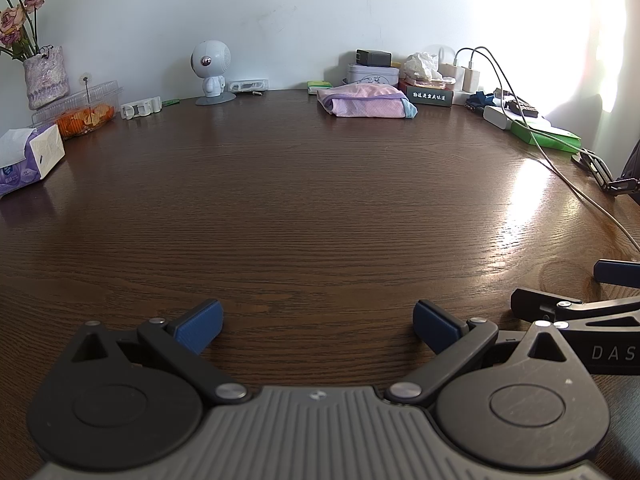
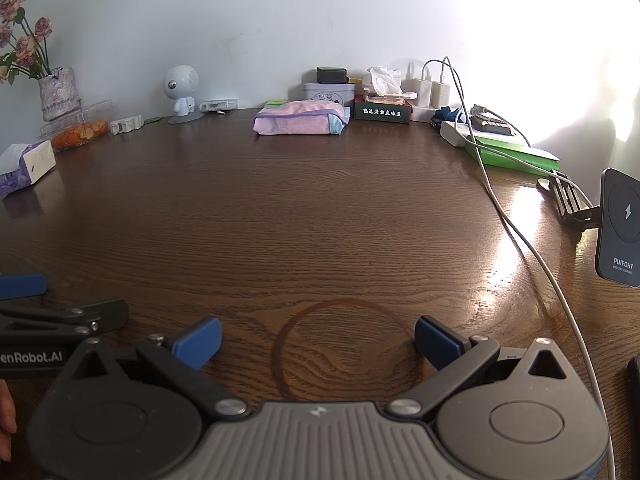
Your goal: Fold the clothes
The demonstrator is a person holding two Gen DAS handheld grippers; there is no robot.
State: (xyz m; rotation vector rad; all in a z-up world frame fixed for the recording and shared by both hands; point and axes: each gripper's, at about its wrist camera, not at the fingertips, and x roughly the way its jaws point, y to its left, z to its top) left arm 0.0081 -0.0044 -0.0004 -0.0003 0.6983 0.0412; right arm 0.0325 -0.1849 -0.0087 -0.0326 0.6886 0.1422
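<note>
Lying far across the worktop [image 1: 304,200], by the back wall: folded pink garment [image 1: 366,105], long axis left-right, right of centre. Left gripper [image 1: 318,322] & right gripper [image 2: 318,340] near edge, fingers wide apart, holding nothing. Right slightly nearer, prob.

Tissue box [image 1: 30,158], vase [image 1: 45,76], robot figurine [image 1: 211,73] — wireless charger [image 2: 621,228] at right.

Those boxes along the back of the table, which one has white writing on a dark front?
The dark green box right of the folded pink cloth. The round-cornered tin behind the cloth is pale, and the tissue box far left is white and purple.
</note>
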